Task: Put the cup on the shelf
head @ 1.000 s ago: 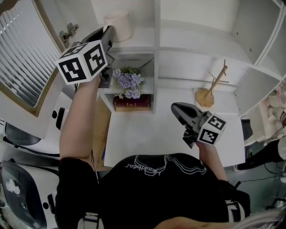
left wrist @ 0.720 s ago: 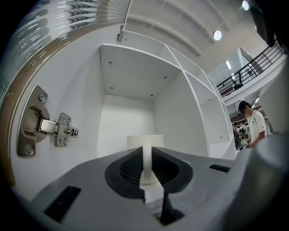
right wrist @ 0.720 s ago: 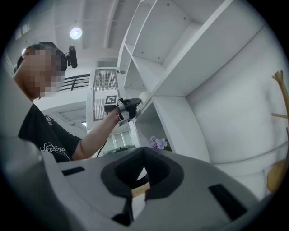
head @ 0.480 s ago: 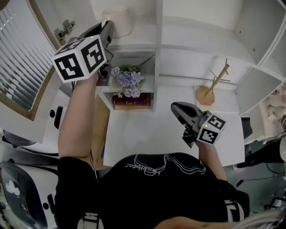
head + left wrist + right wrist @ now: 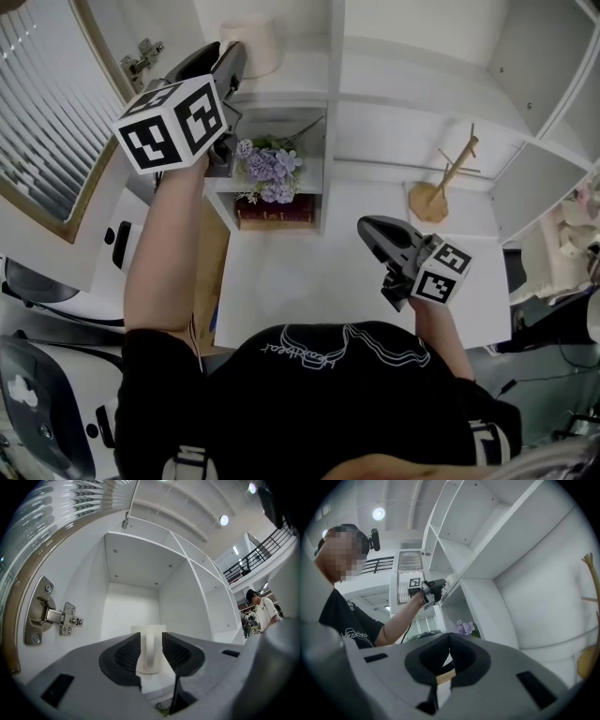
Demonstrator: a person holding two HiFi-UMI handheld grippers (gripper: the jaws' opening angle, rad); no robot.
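A cream cup (image 5: 251,42) stands upright on the top shelf (image 5: 292,79), left compartment. My left gripper (image 5: 231,58) is raised to it. In the left gripper view the cup (image 5: 149,634) faces me with its handle (image 5: 151,652) between the black pads (image 5: 127,654). A gap shows on each side of the handle. The jaws have just been opening, so the left gripper (image 5: 150,642) is open around the handle. My right gripper (image 5: 367,227) hovers over the white table (image 5: 300,277), and in its own view the right gripper (image 5: 449,642) has its tips together and holds nothing.
Purple flowers (image 5: 268,174) and a dark red book (image 5: 278,215) fill the compartment below the cup. A wooden mug tree (image 5: 441,192) stands at the table's back right. The open cabinet door (image 5: 47,122) hangs left of my left arm, its hinge (image 5: 50,618) near the jaws.
The left gripper stays at the cup on the shelf and its jaws have spread off the handle. The right gripper has not moved.
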